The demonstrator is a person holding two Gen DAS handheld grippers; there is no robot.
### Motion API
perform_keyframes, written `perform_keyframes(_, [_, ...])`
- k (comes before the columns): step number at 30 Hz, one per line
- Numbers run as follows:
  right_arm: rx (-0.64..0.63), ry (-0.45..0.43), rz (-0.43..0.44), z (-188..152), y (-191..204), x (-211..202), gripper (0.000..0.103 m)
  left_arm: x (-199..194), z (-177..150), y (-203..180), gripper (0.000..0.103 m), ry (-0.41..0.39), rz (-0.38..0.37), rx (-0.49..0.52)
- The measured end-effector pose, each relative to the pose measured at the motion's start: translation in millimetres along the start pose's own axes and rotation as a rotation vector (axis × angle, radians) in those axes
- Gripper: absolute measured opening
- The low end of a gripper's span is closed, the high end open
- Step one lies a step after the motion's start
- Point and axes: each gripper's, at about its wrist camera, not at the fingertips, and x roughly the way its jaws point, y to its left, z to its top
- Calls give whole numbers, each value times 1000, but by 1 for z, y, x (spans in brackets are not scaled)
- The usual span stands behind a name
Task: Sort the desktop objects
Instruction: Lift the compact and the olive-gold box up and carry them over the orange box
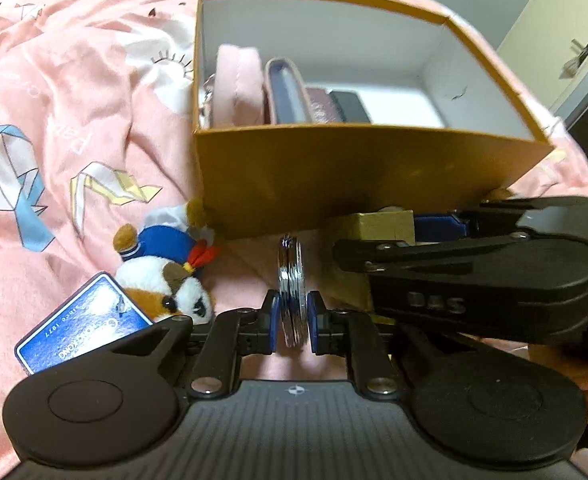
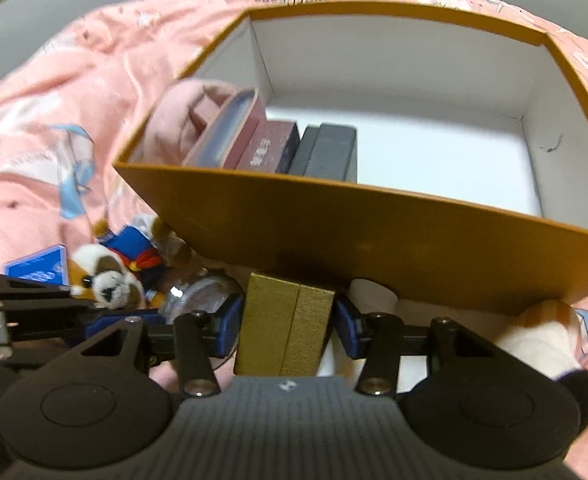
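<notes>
Left tool [image 1: 293,315] pinches a shiny round disc [image 1: 291,280] on its edge, low at 6 o'clock. Right tool [image 2: 288,322] squeezes a small gold box [image 2: 284,324] between its blue pads. Both sit just below the big orange box [image 1: 334,176]. At 8 o'clock, a plush toy [image 1: 166,276] and a blue card [image 1: 82,324] lie on the pink bed cover [image 1: 74,100].

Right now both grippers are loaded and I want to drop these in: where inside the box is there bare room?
The orange box has bare white floor from the black case to its right wall. Its left side is crowded: pink pouch and upright cases. In front, the plush toy, blue card and both grippers crowd the pink cloth.
</notes>
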Motion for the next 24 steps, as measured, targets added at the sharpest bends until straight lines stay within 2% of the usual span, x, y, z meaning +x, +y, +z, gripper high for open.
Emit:
perform_keyframes(8, [101, -62, 126, -1, -25, -44, 51, -17, 4, -4, 15, -78, -23, -5])
perform_keyframes(15, [202, -129, 245, 3, -51, -90, 51, -61, 15, -19, 15, -167, -79, 23])
perform_keyframes(20, [230, -205, 258, 19, -68, -118, 51, -85, 32, -25, 15, -225, -164, -7])
perform_keyframes(24, [229, -222, 256, 34, -80, -126, 51, -95, 57, -31, 15, -275, -227, -26])
